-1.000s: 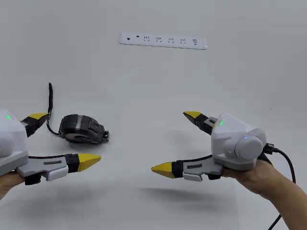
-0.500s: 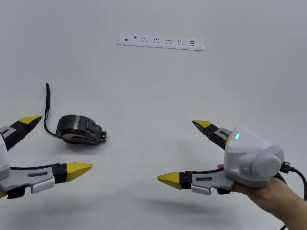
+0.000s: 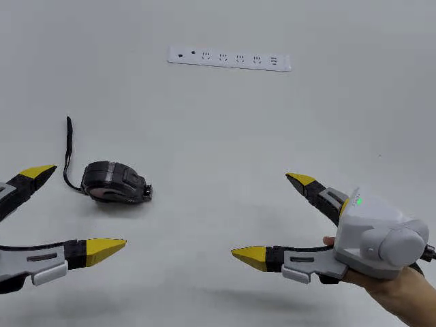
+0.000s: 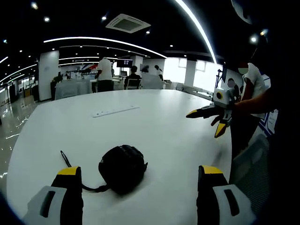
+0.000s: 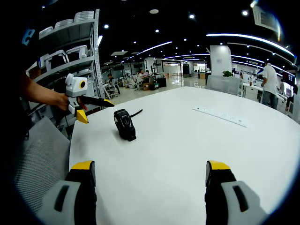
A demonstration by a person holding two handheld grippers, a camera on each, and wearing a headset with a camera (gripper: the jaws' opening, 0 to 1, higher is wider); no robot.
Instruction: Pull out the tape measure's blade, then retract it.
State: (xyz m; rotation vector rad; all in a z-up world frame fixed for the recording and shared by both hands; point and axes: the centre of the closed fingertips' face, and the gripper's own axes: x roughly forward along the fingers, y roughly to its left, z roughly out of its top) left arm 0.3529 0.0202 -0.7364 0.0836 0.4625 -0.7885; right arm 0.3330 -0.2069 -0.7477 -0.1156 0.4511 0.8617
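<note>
light: bright, even; source: ceiling lights (image 5: 153,11); shadows: soft, beneath right tool (image 3: 266,216); gripper views: edges bowed; focus: sharp

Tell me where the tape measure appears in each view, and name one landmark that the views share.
Head view: tape measure left of centre, mid-height.
Left gripper view: tape measure low, just left of centre.
Right gripper view: tape measure left of centre, mid-height.
Shared landmark: white power strip.

No legible text or markings.
</note>
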